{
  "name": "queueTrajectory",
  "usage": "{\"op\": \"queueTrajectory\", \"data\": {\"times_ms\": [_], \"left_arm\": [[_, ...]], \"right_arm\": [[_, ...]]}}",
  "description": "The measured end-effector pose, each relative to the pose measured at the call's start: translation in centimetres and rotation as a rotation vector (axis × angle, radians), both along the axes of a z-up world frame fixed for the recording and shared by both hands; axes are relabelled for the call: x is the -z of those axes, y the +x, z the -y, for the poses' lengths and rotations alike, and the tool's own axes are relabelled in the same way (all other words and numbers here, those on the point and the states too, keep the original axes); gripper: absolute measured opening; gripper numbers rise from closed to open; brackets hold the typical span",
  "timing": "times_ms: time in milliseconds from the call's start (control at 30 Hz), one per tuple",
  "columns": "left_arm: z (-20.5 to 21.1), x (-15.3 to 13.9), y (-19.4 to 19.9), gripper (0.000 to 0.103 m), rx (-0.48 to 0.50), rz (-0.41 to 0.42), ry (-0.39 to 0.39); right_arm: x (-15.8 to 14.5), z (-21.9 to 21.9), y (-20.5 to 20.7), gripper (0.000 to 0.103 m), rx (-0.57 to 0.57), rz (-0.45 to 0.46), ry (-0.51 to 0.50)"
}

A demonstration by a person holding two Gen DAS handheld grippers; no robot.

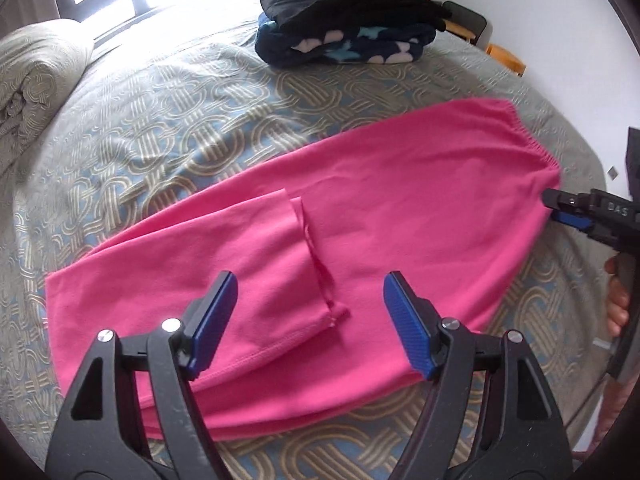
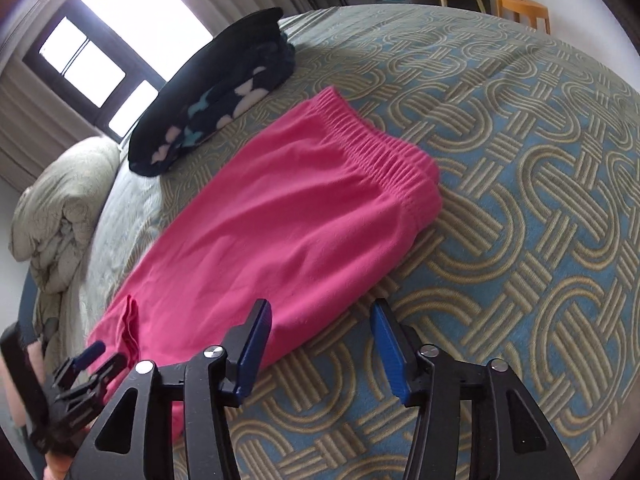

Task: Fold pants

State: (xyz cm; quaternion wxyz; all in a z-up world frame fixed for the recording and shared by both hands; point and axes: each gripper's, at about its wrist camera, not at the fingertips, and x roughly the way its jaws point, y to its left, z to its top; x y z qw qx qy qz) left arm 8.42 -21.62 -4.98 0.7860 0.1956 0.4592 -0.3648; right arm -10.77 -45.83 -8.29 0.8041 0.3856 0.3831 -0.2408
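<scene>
Pink pants (image 1: 360,216) lie flat on the patterned bedspread, legs doubled over so the hems (image 1: 316,256) rest on the middle, elastic waistband (image 1: 532,136) at the far right. My left gripper (image 1: 308,320) is open and empty just above the pants near the hems. In the right wrist view the pants (image 2: 288,232) stretch away with the waistband (image 2: 380,148) far; my right gripper (image 2: 320,344) is open and empty over the pants' near edge and the bedspread. The right gripper also shows in the left wrist view (image 1: 568,210), beside the waistband corner. The left gripper shows in the right wrist view (image 2: 88,364).
A stack of folded clothes, black on a dark blue fleece (image 1: 348,36), sits further back on the bed (image 1: 160,128). A rolled beige duvet (image 1: 36,76) lies at the left. Stools (image 2: 520,6) and a desk stand beyond the bed.
</scene>
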Motion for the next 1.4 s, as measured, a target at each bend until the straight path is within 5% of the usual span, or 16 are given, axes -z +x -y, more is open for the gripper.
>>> {"op": "queueTrajectory", "data": {"times_ms": [767,833,867,1000,1200,1400], "left_arm": [[-1.7,2.0,2.4,0.076,-0.082,-0.096,-0.034],[-1.9,1.9,2.8,0.076,-0.091,-0.106,-0.046],[-2.0,1.9,2.9,0.076,-0.095,-0.111,-0.052],[-3.0,2.1,4.2,0.076,-0.135,-0.179,-0.107],[-5.3,1.9,5.7,0.076,-0.193,-0.256,-0.179],[-8.8,2.1,7.6,0.076,-0.254,-0.433,-0.323]], "right_arm": [[1.0,4.2,1.4,0.056,0.235,0.088,0.126],[0.6,4.1,1.6,0.03,0.225,0.052,0.076],[0.2,3.9,2.0,0.007,0.199,0.037,0.037],[-3.4,1.3,3.5,0.007,0.113,0.083,-0.133],[-8.3,-8.5,8.8,0.007,-0.228,0.108,-0.442],[-6.7,-19.3,12.5,0.007,-0.622,0.107,-0.579]]}}
